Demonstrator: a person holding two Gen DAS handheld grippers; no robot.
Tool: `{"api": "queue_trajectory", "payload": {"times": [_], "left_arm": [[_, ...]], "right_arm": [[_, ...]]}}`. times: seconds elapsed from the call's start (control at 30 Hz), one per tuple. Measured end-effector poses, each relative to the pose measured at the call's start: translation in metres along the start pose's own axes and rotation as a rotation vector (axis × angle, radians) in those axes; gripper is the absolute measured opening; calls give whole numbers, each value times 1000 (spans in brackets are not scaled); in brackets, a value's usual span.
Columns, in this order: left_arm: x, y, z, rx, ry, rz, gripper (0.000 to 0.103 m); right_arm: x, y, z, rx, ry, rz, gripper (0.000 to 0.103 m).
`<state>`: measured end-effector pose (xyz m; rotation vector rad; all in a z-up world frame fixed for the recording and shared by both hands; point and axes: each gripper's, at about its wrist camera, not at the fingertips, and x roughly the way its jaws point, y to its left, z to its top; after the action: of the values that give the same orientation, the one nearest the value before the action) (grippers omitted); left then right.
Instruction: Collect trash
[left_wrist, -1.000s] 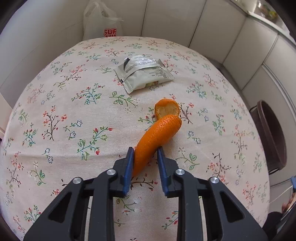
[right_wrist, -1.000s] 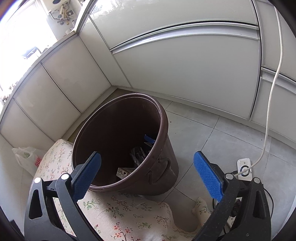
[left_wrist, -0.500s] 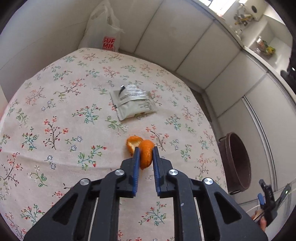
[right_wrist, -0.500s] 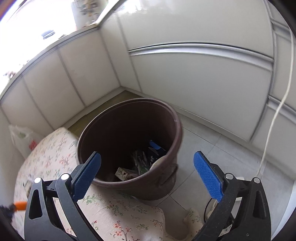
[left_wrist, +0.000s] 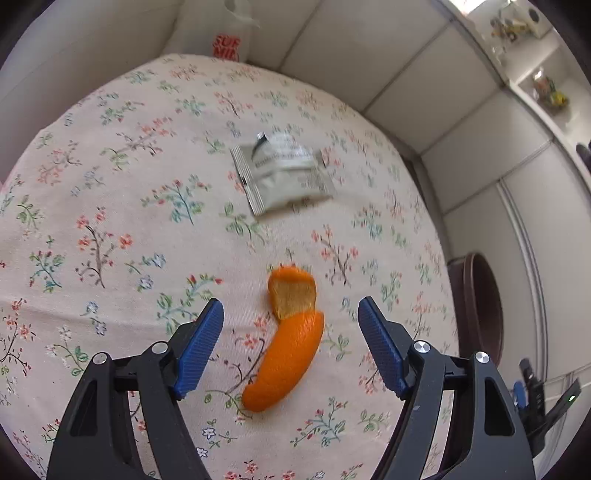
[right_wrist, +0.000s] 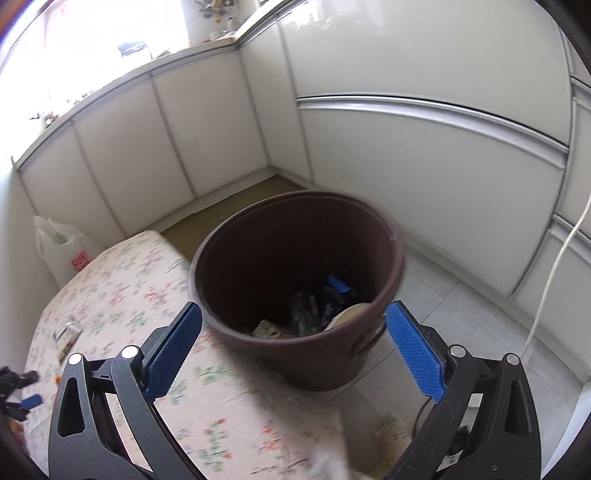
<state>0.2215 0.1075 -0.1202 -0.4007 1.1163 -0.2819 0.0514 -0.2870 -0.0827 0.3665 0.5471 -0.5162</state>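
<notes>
One silver wrapper (left_wrist: 282, 177) beyond orange peel (left_wrist: 288, 343), brown bin (right_wrist: 299, 280) nearby

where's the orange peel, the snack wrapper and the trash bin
orange peel (left_wrist: 288, 365): left wrist view, middle of its orange outer skin.
snack wrapper (left_wrist: 286, 177): left wrist view, centre of the flat silver pack.
trash bin (right_wrist: 317, 363): right wrist view, near outer wall just below the rim.
</notes>
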Motion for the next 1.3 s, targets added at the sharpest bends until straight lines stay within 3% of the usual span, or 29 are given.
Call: {"api": "queue_trajectory", "payload": {"times": [0.13,0.17,0.2,0.3,0.4,0.63,0.73,0.87,0.93,1.13,1.3], "left_arm": [[19,-14,-11,88,74,58,70],[23,-17,-15,116,82,89,62],[26,-20,-17,137,96,121,39],[27,-18,-19,134,97,130,29],[13,-9,-14,80,50,109,20],[-54,31,12,-121,-153,11,17],[-88,37,20,-145,-263,-8,17],[-120,41,25,-143,-361,6,17],[-125,45,29,-157,-376,-14,17],[-125,50,29,-164,-369,-44,18],[-117,52,30,-161,-343,-55,18]], "right_arm": [[0,32,-2,-48,32,58,96],[0,42,-2,-65,40,75,96],[1,50,-1,-78,46,87,96],[7,76,3,-116,73,114,96],[18,109,10,-175,111,141,96],[44,213,15,-392,195,241,96],[66,262,8,-428,303,293,96],[102,310,-10,-359,484,384,96],[121,332,-20,-337,552,413,96],[160,377,-44,-301,640,422,96],[170,399,-55,-289,638,450,96]]}}
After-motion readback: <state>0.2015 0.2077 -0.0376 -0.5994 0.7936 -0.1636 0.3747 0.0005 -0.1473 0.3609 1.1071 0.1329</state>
